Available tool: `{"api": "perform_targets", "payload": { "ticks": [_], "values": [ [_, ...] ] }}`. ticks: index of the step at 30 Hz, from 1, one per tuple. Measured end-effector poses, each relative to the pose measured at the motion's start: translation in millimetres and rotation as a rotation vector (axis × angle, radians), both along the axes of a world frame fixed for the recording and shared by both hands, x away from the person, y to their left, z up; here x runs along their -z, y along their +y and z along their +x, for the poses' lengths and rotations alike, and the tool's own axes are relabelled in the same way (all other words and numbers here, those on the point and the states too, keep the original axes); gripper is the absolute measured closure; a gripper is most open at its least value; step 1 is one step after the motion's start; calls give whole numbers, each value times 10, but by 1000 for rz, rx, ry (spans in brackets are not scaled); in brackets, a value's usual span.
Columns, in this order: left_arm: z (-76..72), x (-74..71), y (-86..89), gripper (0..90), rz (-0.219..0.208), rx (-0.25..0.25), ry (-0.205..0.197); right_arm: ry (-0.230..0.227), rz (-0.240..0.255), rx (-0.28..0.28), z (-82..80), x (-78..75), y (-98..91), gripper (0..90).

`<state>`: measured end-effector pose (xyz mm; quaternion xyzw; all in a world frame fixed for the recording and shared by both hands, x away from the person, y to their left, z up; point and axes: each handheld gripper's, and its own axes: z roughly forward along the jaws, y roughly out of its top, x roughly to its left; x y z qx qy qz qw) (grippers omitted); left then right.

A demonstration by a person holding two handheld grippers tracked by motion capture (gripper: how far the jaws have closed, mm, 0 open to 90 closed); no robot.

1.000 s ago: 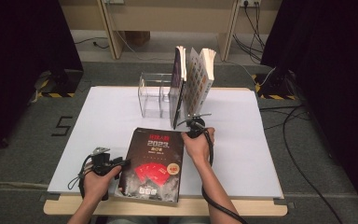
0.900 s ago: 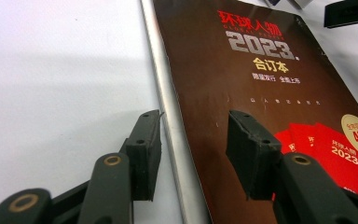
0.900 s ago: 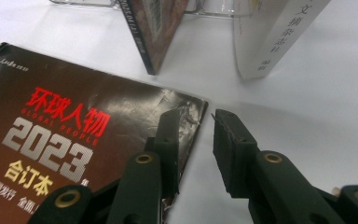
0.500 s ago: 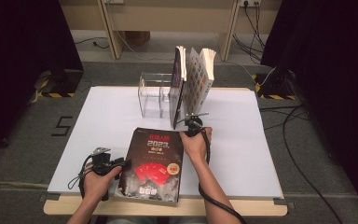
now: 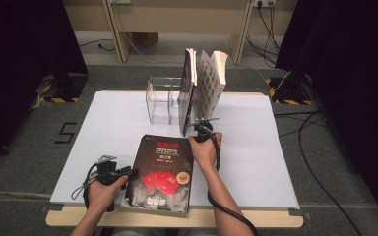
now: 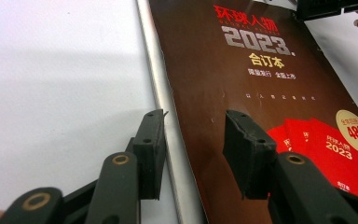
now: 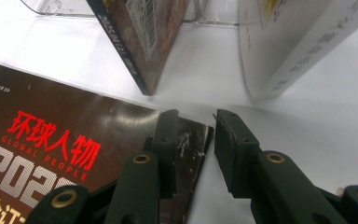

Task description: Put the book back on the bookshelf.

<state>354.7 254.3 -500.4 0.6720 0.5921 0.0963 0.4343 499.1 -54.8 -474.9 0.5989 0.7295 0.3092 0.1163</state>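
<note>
A dark book with red and silver "2023" lettering lies flat near the table's front edge. My left gripper sits at its left side. In the left gripper view its jaws straddle the book's spine edge, one over the white surface and one over the cover. They have just been closing, and the pads are not pressing. My right gripper is at the book's far right corner. Its jaws stand open astride that corner of the book.
A clear plastic book stand sits at the back middle of the white tabletop. A dark book stands in it and a pale book leans beside it, both just beyond the right gripper. Cables trail from both grippers.
The right gripper has edged slightly left toward the flat book's far corner. The left hand and the book have stayed in place.
</note>
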Motion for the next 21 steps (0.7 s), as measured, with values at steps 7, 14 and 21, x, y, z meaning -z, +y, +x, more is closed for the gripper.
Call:
{"api": "perform_targets", "payload": {
  "ticks": [7,14,21],
  "values": [
    [-2,1,-3,584,-2,-2,-1,0,5,2,44,17,3,704],
    [-4,1,-3,583,-1,0,-1,3,18,14,78,23,-7,695],
    [-5,0,-7,583,1,0,-1,-17,14,-9,94,41,-8,686]
  ]
}}
